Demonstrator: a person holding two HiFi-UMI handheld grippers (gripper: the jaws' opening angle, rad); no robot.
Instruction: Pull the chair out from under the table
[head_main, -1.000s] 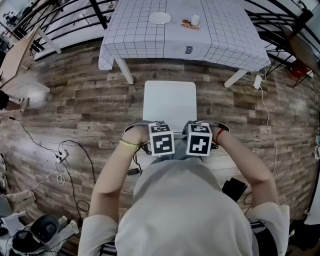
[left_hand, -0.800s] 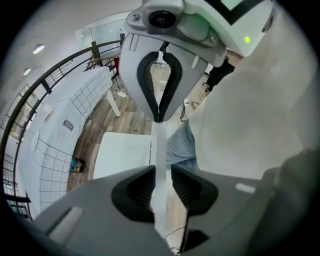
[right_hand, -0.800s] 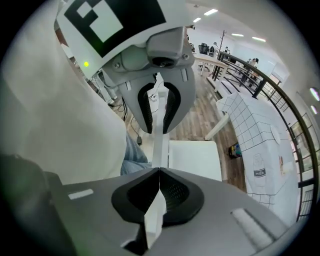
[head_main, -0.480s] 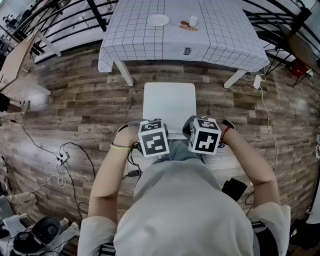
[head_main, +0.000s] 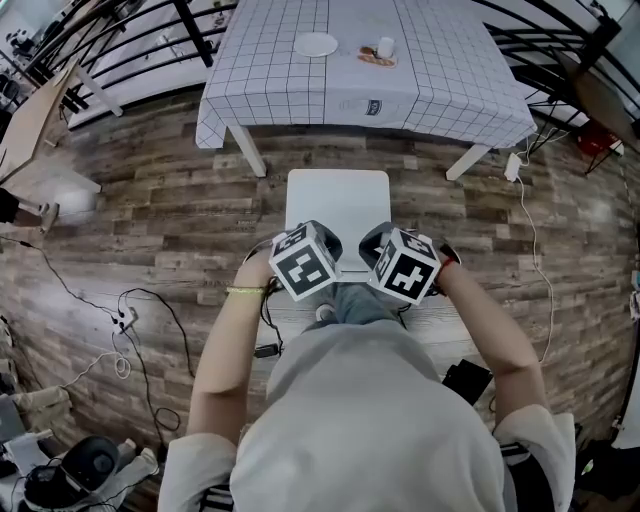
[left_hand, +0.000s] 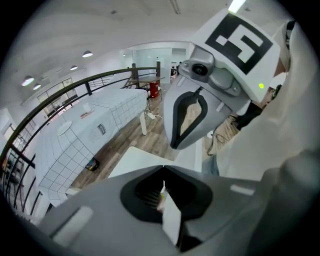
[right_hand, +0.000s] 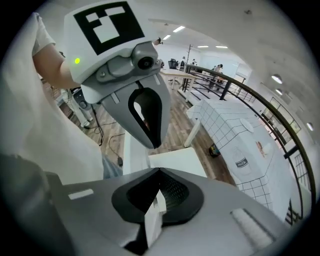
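The white chair (head_main: 338, 205) stands out on the wood floor, in front of the table with the checked cloth (head_main: 300, 80). Its seat (left_hand: 131, 159) and its upright back (right_hand: 134, 156) show below my jaws. My left gripper (head_main: 322, 243) and right gripper (head_main: 378, 247) hang side by side over the chair's back edge, close to the person's body. In each gripper view the jaws meet in one line with nothing between them: left gripper (left_hand: 164, 167), right gripper (right_hand: 159, 170). Each also sees the other: the right gripper (left_hand: 173, 146), the left gripper (right_hand: 154, 145), both shut and clear of the chair.
A plate (head_main: 316, 44) and a cup (head_main: 385, 46) sit on the table. Cables (head_main: 120, 320) trail over the floor at the left, a black object (head_main: 468, 378) lies at the right, and a power strip (head_main: 515, 163) lies by the table's right leg. Black railings run behind the table.
Both grippers have lifted from the chair's back edge and rolled outward, their marker cubes now tilted. The chair has not moved.
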